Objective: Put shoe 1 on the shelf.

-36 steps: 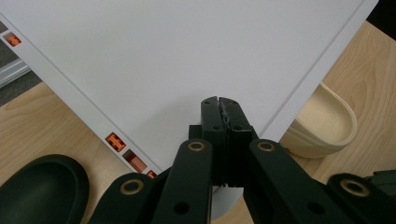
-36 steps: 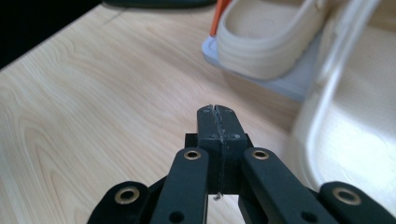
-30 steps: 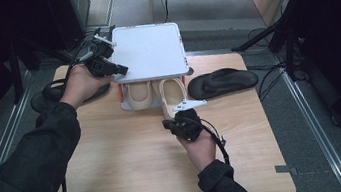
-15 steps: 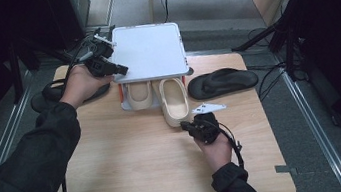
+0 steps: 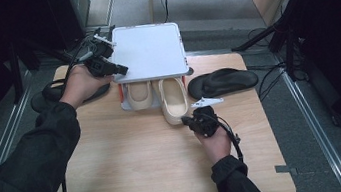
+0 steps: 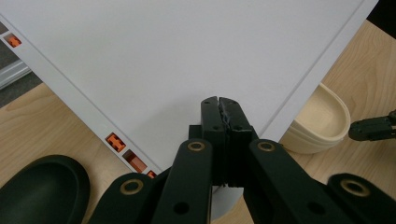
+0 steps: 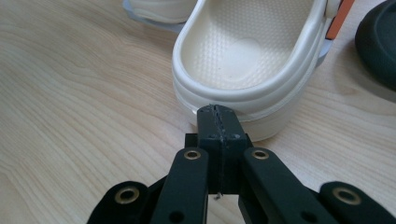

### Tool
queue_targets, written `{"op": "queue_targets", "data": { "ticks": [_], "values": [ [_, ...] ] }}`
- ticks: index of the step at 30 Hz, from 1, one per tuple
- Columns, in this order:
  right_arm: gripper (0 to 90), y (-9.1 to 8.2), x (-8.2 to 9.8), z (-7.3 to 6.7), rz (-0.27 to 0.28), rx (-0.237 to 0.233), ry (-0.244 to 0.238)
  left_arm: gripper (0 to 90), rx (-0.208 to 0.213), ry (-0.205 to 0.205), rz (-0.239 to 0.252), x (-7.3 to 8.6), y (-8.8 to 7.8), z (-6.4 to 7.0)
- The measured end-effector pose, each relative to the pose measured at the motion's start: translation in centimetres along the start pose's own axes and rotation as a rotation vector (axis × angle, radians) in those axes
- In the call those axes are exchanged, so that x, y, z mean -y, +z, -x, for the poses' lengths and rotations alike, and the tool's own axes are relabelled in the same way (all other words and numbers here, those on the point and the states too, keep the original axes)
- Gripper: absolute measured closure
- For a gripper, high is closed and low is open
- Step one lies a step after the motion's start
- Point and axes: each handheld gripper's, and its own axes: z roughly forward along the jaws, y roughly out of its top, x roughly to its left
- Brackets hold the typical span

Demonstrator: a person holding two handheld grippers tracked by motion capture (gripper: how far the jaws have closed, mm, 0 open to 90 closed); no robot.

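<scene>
Looking down from the high view, the pale wooden worktop (image 5: 133, 167) carries a low white rack with a flat white top panel (image 5: 149, 51), and two cream foam clogs sit heel-out beneath it: one tucked well under (image 5: 139, 96), the other cream clog (image 5: 174, 106) sticking farther out toward the person, its long axis running front to back. A black foam sandal (image 5: 222, 81) lies crosswise just right of the rack, another black sandal (image 5: 52, 92) at the left edge. The left hand-held gripper (image 5: 122, 71) rests at the panel's front left corner; the right hand-held gripper (image 5: 185, 121) sits just off the protruding clog's heel, clearly the nearer one. Over to the left gripper view: jaws clenched together on nothing, tips lying over the white panel (image 6: 163, 60), orange fittings (image 6: 115, 141) along its edge. Now the right gripper view: jaws pressed tight and empty, the clog's rounded heel rim (image 7: 243, 100) dead ahead, at or just short of the tips. My read: a straight push along that axis would slide it in beside its mate.
</scene>
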Motion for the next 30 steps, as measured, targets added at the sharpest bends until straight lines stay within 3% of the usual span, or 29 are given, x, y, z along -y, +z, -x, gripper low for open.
{"op": "queue_targets", "data": {
  "ticks": [16,21,30],
  "values": [
    [90.0,2.8,-3.1,0.2,0.004,0.005,0.033,90.0,0.001,0.0,0.002,0.0,0.0,0.0],
    [90.0,3.9,-3.8,0.2,0.014,0.027,0.016,89.8,-0.001,0.0,0.001,0.0,0.0,0.0],
    [90.0,5.3,-5.1,0.4,0.011,0.031,0.049,90.0,0.003,-0.01,-0.001,0.0,0.0,-0.1]
  ]
}}
